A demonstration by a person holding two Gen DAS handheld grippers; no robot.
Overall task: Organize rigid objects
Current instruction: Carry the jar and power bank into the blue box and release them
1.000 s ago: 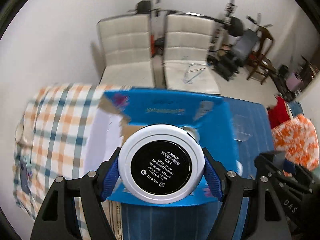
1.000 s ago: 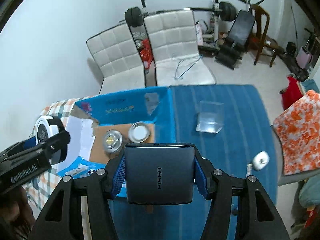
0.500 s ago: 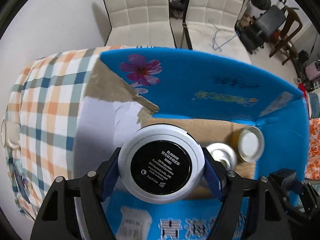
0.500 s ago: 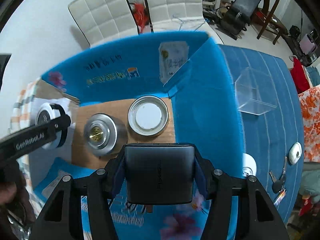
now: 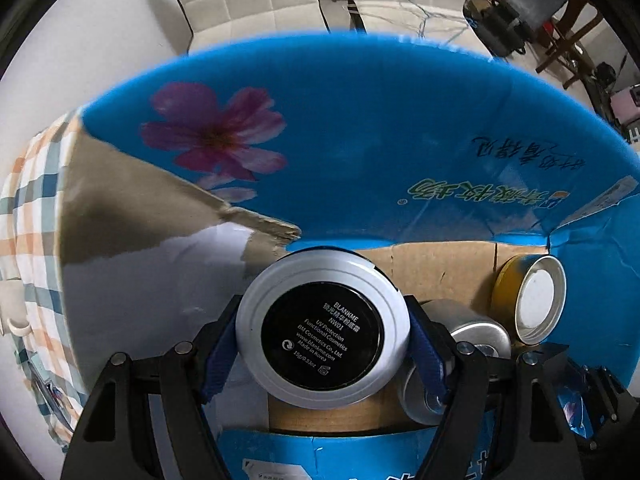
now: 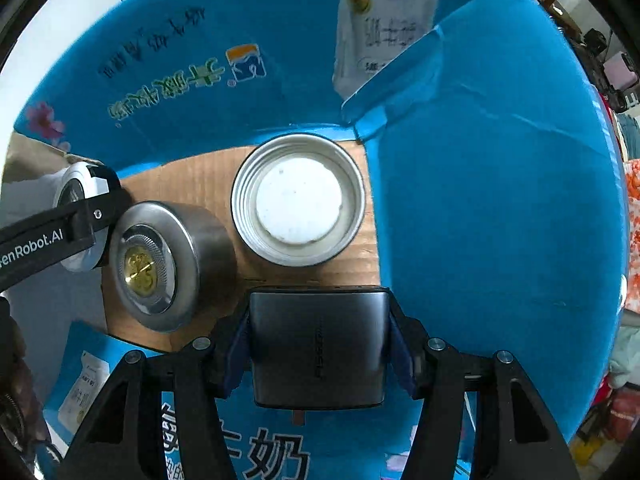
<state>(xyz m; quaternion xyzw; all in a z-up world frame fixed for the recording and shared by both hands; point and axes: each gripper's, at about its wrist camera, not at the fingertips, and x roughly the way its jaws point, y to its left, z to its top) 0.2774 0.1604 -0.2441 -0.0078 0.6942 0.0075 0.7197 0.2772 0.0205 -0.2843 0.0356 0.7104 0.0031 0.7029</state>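
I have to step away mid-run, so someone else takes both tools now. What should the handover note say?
Left tool: shut on the round white compact, low over the left of the blue box.
Right tool: shut on the dark power bank, over the box's near edge.
Already on the box floor: the silver tin and the open metal lid.
Left to do: set both held items down inside and release.

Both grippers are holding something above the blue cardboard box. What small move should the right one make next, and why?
Probably lower the right gripper a little further and set its dark grey rectangular power bank on the bare brown floor of the blue cardboard box, just in front of the open metal lid with a white liner. The silver round tin fills the spot to the left.
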